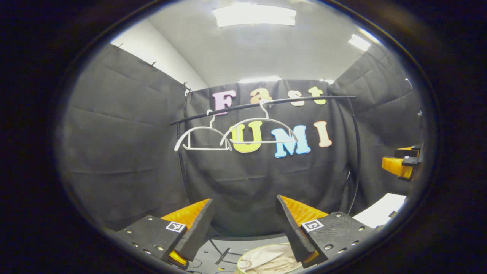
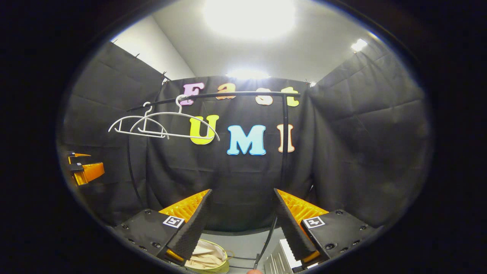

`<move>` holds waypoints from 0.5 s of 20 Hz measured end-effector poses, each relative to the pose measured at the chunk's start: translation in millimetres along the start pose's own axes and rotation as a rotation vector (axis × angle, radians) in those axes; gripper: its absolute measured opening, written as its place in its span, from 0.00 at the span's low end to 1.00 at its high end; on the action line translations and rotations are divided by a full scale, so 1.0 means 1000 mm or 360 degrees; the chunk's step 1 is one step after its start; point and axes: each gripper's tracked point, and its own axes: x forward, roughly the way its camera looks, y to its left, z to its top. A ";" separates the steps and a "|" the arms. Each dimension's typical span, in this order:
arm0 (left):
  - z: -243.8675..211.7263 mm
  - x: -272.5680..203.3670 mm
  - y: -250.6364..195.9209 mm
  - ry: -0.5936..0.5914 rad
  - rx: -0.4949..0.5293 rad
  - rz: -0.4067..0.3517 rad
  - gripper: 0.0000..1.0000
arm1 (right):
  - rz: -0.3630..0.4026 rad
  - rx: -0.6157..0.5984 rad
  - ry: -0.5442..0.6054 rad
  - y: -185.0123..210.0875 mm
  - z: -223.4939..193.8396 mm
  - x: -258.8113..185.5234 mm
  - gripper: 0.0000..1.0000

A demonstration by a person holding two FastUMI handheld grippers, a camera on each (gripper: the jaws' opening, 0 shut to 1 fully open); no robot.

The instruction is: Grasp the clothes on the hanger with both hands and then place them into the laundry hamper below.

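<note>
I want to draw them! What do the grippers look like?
Each gripper, left and right, has two wedge-shaped fingers with ridged insides. They sit on flat black blocks with round screws and a small square black-and-white sticker on each.

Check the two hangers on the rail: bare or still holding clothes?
Bare. Both hangers hang empty on the rail; pale cloth lies in the hamper below.
</note>
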 end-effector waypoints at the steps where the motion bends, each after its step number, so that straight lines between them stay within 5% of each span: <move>1: 0.004 -0.002 0.000 -0.0016 0.0000 0.0005 0.95 | -0.0011 -0.0008 -0.0007 -0.003 0.001 -0.002 0.98; 10: 0.009 -0.003 -0.002 -0.0065 -0.0002 0.0008 0.95 | -0.0031 -0.0019 -0.0055 -0.007 0.009 -0.005 0.96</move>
